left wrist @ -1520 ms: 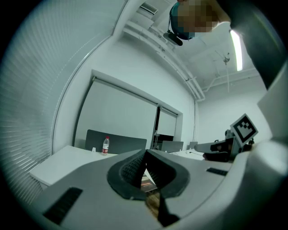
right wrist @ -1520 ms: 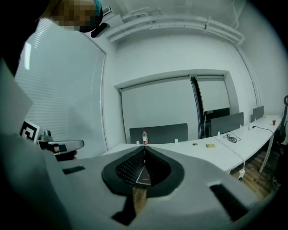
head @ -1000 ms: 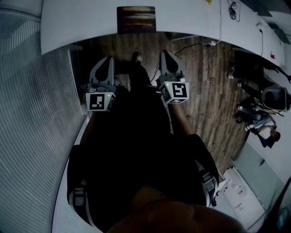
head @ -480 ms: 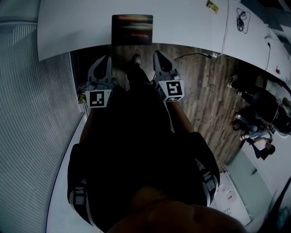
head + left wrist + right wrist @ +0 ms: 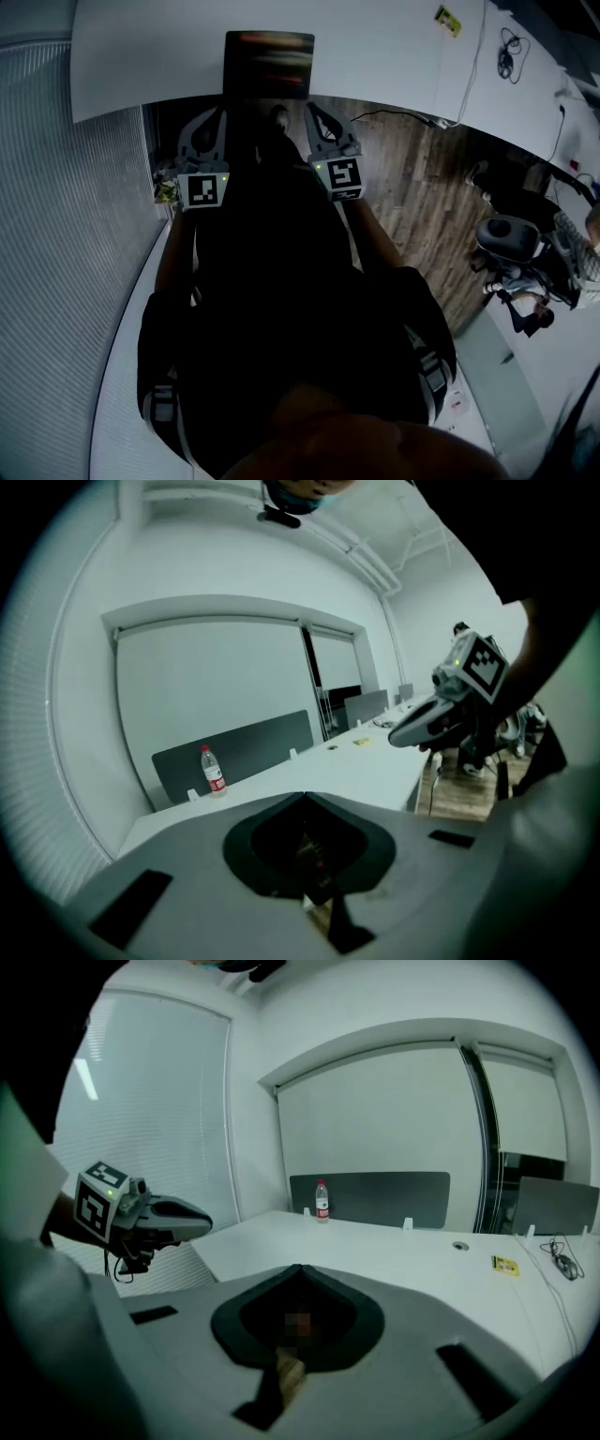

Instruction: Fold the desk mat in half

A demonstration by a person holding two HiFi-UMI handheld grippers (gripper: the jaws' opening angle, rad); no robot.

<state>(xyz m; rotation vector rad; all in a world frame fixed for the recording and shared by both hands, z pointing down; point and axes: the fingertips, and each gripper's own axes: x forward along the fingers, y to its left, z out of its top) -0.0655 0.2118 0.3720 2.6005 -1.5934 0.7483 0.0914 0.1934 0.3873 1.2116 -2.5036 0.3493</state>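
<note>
The desk mat (image 5: 270,64) is a dark rectangle lying flat on the white table (image 5: 375,56), at its near edge. My left gripper (image 5: 218,114) and right gripper (image 5: 312,108) are held side by side in front of my body, with their tips just short of the mat's near edge. Both are shut and hold nothing. In the left gripper view the jaws (image 5: 305,795) meet over the table, and the right gripper (image 5: 441,719) shows at the right. In the right gripper view the jaws (image 5: 300,1267) are likewise together, the left gripper (image 5: 159,1215) at the left. The mat is hidden in both gripper views.
A water bottle (image 5: 322,1199) stands by a grey divider panel (image 5: 370,1196) at the table's far side. A yellow tag (image 5: 448,17) and cables (image 5: 506,52) lie on the table to the right. A chair and a person (image 5: 516,253) are on the wooden floor at the right.
Both grippers have moved forward, from over the floor to the table's near edge, closer to the mat. Their jaws have stayed shut.
</note>
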